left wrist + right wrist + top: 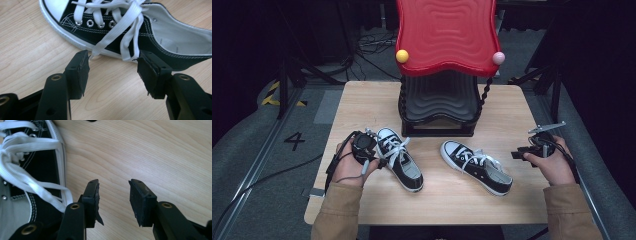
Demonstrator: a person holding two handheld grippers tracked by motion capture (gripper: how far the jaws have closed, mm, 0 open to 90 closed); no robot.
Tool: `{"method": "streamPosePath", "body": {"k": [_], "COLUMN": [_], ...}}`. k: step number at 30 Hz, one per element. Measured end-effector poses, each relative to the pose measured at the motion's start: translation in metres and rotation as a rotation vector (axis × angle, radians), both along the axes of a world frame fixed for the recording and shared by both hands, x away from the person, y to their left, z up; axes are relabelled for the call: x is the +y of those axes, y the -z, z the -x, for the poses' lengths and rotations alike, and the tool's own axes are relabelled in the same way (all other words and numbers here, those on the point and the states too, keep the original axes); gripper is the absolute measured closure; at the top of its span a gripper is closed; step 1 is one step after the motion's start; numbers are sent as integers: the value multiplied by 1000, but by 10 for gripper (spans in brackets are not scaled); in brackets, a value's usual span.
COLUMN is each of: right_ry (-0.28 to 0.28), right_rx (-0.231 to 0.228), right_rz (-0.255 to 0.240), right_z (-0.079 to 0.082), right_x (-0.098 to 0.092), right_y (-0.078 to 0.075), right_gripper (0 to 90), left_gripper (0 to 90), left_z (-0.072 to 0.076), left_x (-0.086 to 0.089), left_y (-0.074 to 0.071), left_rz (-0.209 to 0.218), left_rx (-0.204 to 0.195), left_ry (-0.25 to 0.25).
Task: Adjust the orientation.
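Note:
Two black canvas sneakers with white laces lie on the wooden table [362, 100]. The left sneaker [401, 160] has its toe pointing away; the right sneaker [477, 167] lies at a slant. My left gripper [381, 162] sits right beside the left sneaker. In the left gripper view it [113, 57] stands open, with the sneaker [150, 32] just ahead and loose lace ends [130, 42] hanging near the jaw tips, unpinched. My right gripper [517, 152] is off to the right of the other sneaker. It [113, 182] is open over bare wood, with the sneaker [42, 167] to its left.
A red wavy shelf [447, 30] with a yellow knob [402, 56] and a pink knob [498, 58] stands at the table's back, above a black wavy shelf [439, 100]. Cables trail on the grey floor, which bears a "4" marking [294, 140].

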State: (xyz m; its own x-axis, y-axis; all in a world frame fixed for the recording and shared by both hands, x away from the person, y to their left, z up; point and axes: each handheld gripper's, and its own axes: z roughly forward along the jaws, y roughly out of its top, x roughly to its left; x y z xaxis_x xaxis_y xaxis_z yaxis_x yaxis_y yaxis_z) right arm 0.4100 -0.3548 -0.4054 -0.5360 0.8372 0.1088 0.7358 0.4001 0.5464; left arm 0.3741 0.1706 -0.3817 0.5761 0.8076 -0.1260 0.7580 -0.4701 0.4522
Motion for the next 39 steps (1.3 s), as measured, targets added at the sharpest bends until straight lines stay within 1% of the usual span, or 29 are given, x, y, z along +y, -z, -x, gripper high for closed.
{"method": "streamPosePath", "body": {"k": [1, 2, 3, 4, 6, 8, 10, 11, 12, 15, 16, 20, 22, 23, 24, 26, 27, 28, 30, 32, 33, 35, 36, 38, 39], "right_ry": [0, -26, -40, -40, -32, -31, -21, -16, -18, -15, -13, -15, -20, -23, -25, -27, -27, -30, -29, -28, -28, -31, -39, -40, -39], "right_rx": [0, -8, -12, -2, 2, 6, 6, 10, 5, 0, 1, 7, 11, 11, 10, 13, 13, 13, 9, 7, 7, 8, 9, 7, 5], "right_rz": [0, 4, 10, -3, -33, -50, -71, -74, -77, -83, -81, -79, -80, -81, -82, -85, -85, -87, -88, -89, -89, -91, -90, -89, -87], "right_z": [0, 1, 1, 2, 3, 4, 5, 6, 6, 7, 8, 8, 8, 8, 8, 8, 8, 8, 8, 8, 8, 8, 8, 8, 8], "right_x": [0, 1, 2, 2, 1, 0, -1, -2, -2, -3, -3, -2, 0, 0, 1, 1, 1, 1, 1, 0, 0, 1, 1, 1, 1], "right_y": [0, 1, 1, 2, 4, 5, 5, 5, 5, 6, 6, 7, 8, 8, 8, 8, 8, 8, 7, 6, 6, 6, 7, 7, 7], "right_gripper": [614, 658, 675, 699, 706, 702, 701, 702, 701, 697, 697, 687, 680, 677, 676, 669, 669, 667, 662, 662, 662, 659, 650, 648, 647], "left_gripper": [448, 448, 455, 456, 455, 454, 454, 454, 456, 456, 456, 459, 459, 459, 459, 459, 458, 458, 456, 454, 451, 448, 428, 429, 434], "left_z": [0, 0, 0, 0, 0, 0, 0, 1, 1, 4, 5, 8, 9, 9, 10, 11, 11, 11, 11, 11, 11, 10, 9, 9, 9], "left_x": [0, -1, -4, -5, -6, -8, -10, -12, -14, -24, -28, -43, -49, -49, -55, -62, -62, -66, -74, -77, -77, -79, -80, -82, -83], "left_y": [0, 0, -1, -1, -2, -3, -5, -6, -8, -12, -13, -15, -14, -14, -12, -10, -10, -8, -4, -1, -1, 4, 5, 7, 8], "left_rz": [0, 0, -4, 2, 17, 18, 34, 42, 46, 63, 78, 115, 123, 123, 118, 107, 107, 98, 96, 92, 92, 79, 73, 64, 63], "left_rx": [0, 6, 13, 14, 16, 13, 12, 6, 4, -3, -3, 10, 17, 17, 18, 26, 26, 31, 46, 65, 65, 72, 80, 96, 95], "left_ry": [0, 5, 14, 12, 18, 22, 35, 45, 52, 87, 107, 181, 200, 200, 211, 225, 225, 237, 257, 251, 251, 254, 254, 256, 261]}}
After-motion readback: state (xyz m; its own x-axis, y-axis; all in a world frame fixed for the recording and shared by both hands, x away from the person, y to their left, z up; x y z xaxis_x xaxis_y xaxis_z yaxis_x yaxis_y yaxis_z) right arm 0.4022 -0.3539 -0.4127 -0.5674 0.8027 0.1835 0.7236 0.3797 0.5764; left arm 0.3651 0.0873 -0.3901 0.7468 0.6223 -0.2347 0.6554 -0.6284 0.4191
